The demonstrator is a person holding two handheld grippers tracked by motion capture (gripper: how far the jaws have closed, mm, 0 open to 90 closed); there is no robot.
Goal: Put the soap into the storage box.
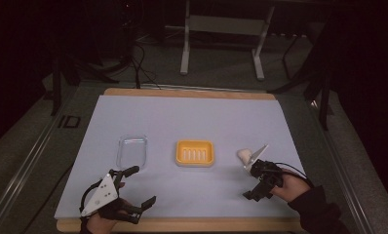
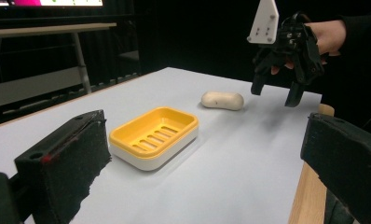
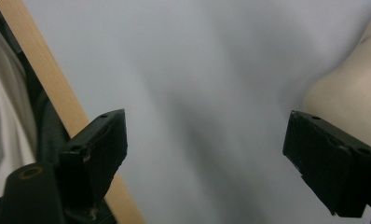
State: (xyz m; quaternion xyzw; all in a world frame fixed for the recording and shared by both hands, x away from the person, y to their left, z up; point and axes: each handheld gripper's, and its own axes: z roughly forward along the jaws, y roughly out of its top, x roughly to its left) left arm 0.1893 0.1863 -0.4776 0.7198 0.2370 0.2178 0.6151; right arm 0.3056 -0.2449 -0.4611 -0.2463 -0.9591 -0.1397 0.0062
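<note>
A yellow soap dish [image 1: 195,153] with a slotted floor and a white base sits near the middle of the pale sheet [image 1: 182,117] that covers the wooden table [image 1: 182,91]. Take it as the landmark. To its right, apart from it, lies a cream-coloured bar of soap [image 1: 244,155], flat on the sheet and touching nothing. To the dish's left, about as far off, rests a clear plastic lid or tray [image 1: 132,150], empty and hard to make out against the sheet.

The right gripper [image 1: 257,181] hangs above the sheet right of the dish, just nearer the person than the soap, with its jaws spread wide and nothing between them. In the right gripper view the soap shows at the right edge just beyond one jaw, with bare sheet in the gap. The left gripper [image 1: 137,184] is held near the table's front edge, left of the dish and nearer than the clear lid, jaws likewise wide apart and empty.

Nothing lies between the soap and the dish. Beyond the table, behind the dish, stands a metal frame [image 1: 221,39] on a dark floor with some cables.
</note>
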